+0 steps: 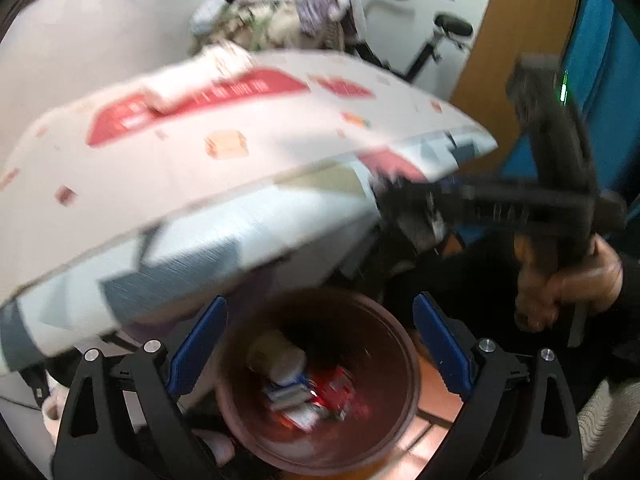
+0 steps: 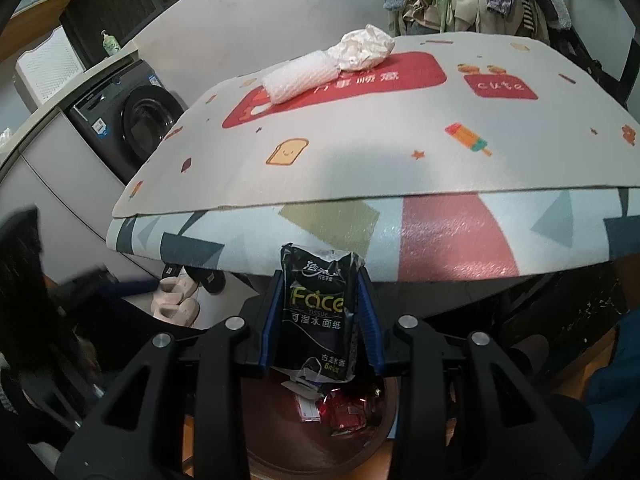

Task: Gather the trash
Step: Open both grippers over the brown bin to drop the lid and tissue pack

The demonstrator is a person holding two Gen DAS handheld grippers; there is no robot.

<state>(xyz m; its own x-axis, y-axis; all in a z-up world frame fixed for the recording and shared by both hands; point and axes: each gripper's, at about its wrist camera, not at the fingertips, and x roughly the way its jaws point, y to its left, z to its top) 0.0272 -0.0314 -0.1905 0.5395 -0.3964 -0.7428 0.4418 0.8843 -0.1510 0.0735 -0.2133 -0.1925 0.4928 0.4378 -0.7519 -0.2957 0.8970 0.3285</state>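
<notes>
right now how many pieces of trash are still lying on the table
2: a bubble-wrap piece and a crumpled wrapper touching it, both at the far side of the table. Others may be hidden.

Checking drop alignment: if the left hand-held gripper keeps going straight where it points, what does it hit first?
Probably the trash bin: the open left hand-held gripper aims into its mouth, nothing between the fingers. Depth is unclear in the blur.

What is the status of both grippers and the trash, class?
Left gripper open, empty, over bin. Right gripper shut on black tissue pack above bin. Bubble wrap, crumpled paper on table.
</notes>
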